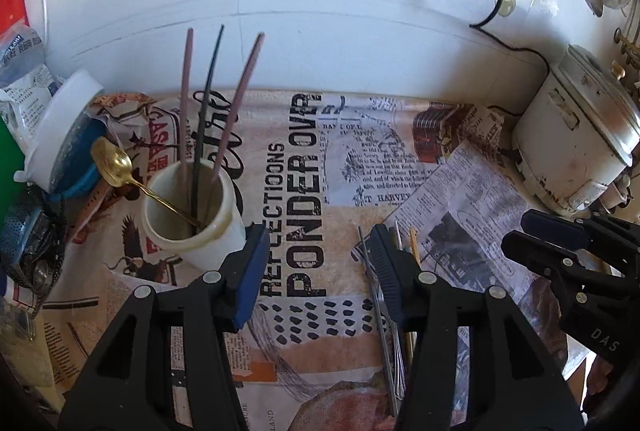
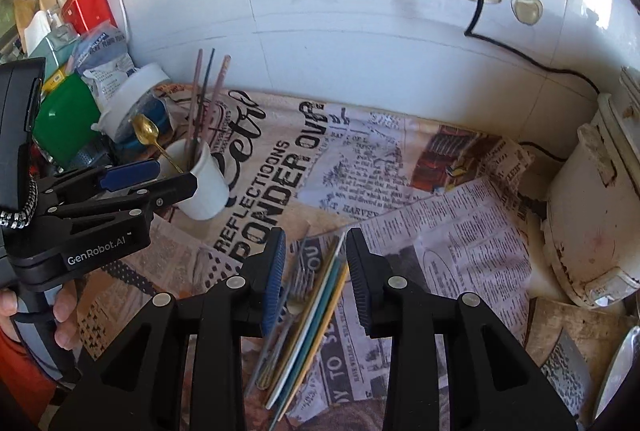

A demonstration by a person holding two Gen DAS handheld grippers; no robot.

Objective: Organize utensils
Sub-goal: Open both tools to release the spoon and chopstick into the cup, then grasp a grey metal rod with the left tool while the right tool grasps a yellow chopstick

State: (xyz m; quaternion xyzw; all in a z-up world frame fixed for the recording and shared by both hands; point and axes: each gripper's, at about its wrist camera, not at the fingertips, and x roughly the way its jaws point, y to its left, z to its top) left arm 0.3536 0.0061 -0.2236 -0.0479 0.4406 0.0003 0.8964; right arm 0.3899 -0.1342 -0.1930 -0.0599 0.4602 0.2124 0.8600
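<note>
Right wrist view: right gripper (image 2: 316, 271) is hovering wide open, empty, over the chopstick bundle (image 2: 316, 315); best closing squarely on one. Left gripper (image 1: 318, 271) is gaping empty near the cup (image 1: 200, 227).

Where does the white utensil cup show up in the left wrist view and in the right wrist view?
Left wrist: white cup, left of centre, just ahead of the left tongs.
Right wrist: white cup, left of centre, behind the other hand's tongs.
Shared landmark: the gold spoon leaning out of the cup.

one white cup (image 1: 196, 215), three chopsticks (image 1: 186, 103) and one gold spoon (image 1: 114, 163) inside
</note>
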